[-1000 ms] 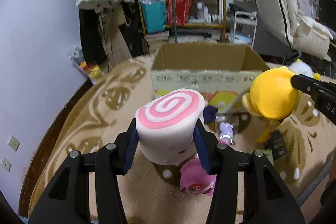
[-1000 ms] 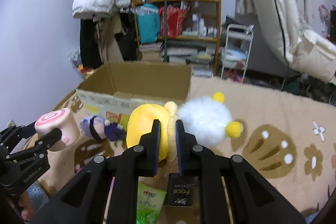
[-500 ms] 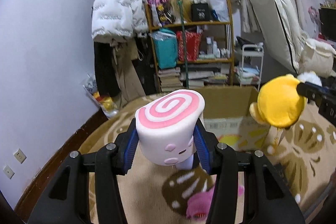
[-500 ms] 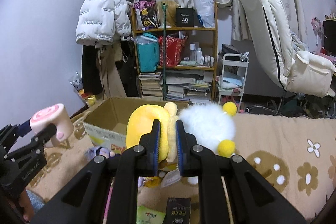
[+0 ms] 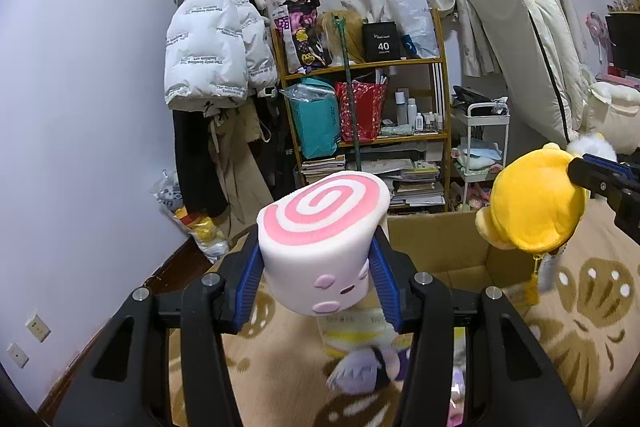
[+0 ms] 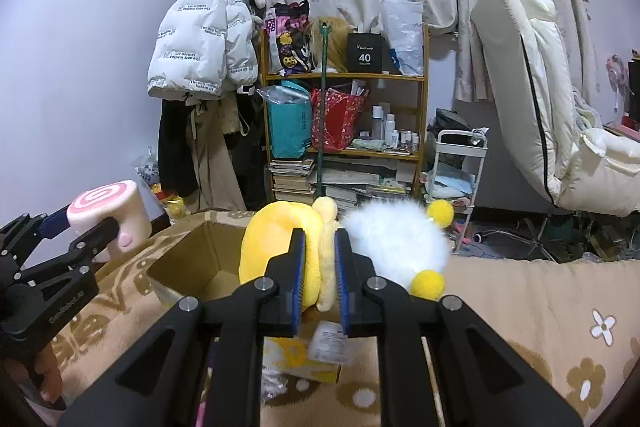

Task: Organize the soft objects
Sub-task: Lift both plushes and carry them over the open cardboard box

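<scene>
Left gripper clamped on the pink-swirl roll plush – blue pads pressing both its sides, held in the air in front of the open cardboard box; right gripper pinching the yellow and white plush above that box, which stands on the brown patterned blanket

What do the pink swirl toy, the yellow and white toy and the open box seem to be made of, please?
Pink swirl toy: probably squishy foam with a smooth matte skin; no fibres show, and the left gripper clamps its sides.
Yellow and white plush toy: short yellow pile, long fluffy white fur, pinched in the right gripper.
Cardboard box: plain matte brown cardboard with raw edges.
</scene>
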A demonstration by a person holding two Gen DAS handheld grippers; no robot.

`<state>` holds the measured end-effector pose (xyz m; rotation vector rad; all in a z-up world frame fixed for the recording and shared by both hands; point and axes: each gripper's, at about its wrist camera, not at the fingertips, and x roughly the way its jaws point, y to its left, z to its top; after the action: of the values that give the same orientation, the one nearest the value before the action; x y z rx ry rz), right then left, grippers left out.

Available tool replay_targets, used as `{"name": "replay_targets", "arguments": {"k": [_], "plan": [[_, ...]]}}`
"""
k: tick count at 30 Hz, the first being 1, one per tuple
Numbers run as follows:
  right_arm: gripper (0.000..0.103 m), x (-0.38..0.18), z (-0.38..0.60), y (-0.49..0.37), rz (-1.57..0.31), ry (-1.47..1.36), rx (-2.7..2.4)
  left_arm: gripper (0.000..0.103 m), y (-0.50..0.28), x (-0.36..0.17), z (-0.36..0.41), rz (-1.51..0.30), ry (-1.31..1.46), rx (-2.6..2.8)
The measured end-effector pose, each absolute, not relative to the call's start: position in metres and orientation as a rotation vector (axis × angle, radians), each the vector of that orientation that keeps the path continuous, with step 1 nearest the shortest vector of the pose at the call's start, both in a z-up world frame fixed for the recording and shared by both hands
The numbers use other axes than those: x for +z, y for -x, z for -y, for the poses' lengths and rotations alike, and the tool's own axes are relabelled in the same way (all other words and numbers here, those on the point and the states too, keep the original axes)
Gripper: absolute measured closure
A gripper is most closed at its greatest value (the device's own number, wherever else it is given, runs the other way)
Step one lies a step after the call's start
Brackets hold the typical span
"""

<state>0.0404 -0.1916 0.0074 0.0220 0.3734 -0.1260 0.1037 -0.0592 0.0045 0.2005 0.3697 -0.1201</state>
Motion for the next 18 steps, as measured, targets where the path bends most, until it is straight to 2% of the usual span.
{"name": "replay_targets", "arguments": {"k": [18], "plan": [[0.088,-0.02,0.217,-0.091,-0.431,-0.069,-0.116,0.052,-0.164,-0.038,0.083,-0.519,-0.209,-0.168]]}}
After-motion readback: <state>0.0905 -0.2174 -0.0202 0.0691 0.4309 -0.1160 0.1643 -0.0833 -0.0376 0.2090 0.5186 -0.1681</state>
